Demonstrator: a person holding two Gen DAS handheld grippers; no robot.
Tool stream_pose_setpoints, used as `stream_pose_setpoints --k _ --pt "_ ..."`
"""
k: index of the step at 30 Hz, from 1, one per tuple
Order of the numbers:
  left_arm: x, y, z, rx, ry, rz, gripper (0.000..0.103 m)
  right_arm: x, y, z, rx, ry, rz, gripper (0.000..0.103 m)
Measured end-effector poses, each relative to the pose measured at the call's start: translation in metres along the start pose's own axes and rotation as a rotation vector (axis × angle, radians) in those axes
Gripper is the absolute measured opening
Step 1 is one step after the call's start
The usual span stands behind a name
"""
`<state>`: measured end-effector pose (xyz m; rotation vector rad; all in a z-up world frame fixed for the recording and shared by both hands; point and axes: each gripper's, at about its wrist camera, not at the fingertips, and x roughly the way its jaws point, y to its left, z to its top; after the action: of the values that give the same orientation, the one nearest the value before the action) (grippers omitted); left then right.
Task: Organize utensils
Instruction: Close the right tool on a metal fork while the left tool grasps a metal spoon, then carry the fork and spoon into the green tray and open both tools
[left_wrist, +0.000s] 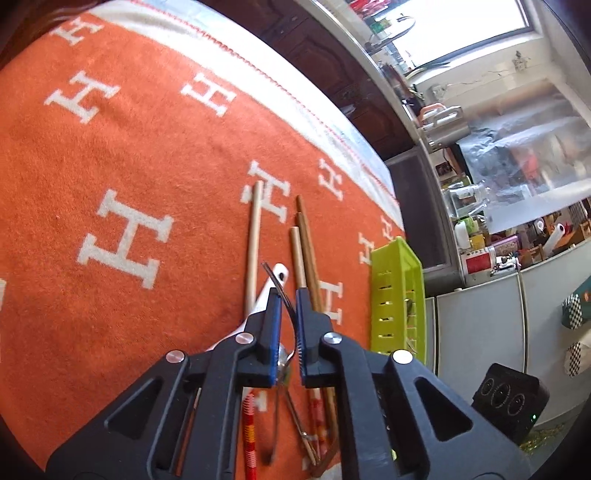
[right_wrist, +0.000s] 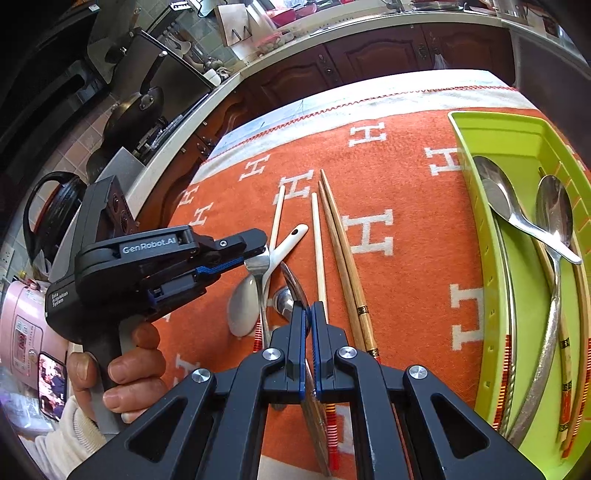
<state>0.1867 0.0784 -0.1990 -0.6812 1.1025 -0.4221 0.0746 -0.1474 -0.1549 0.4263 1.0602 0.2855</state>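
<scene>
Dark wood cabinets (right_wrist: 373, 55), bright window (left_wrist: 461, 26)

a home kitchen, lived in. dark wooden cabinet doors (right_wrist: 373, 59) run under a pale counter (right_wrist: 229, 79) behind the table's far edge, with a black frying pan (right_wrist: 136, 107) on the stove, a pink rice cooker (right_wrist: 22, 332) and a steel kettle (left_wrist: 443, 127) beside crowded jars near the bright window (left_wrist: 458, 26).
</scene>
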Motion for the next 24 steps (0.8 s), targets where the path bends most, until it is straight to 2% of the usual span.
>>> stream_pose_setpoints --k 6,15,24 --pt "-0.036 -0.033 -0.011 0.084 -0.014 -0.039 0.0 -0.027 -0.008 -0.004 0.045 -0.035 0.041 0.003" --pt "-0.086 -0.088 -0.047 0.208 0.023 -0.082 0.0 -0.092 -0.026 -0.011 0.103 -0.127 0.077 0.003" --pt "-0.085 -0.178 -0.068 0.293 0.107 -0.161 0.0 -0.179 -0.076 0.001 0.187 -0.249 0.037 0.003"
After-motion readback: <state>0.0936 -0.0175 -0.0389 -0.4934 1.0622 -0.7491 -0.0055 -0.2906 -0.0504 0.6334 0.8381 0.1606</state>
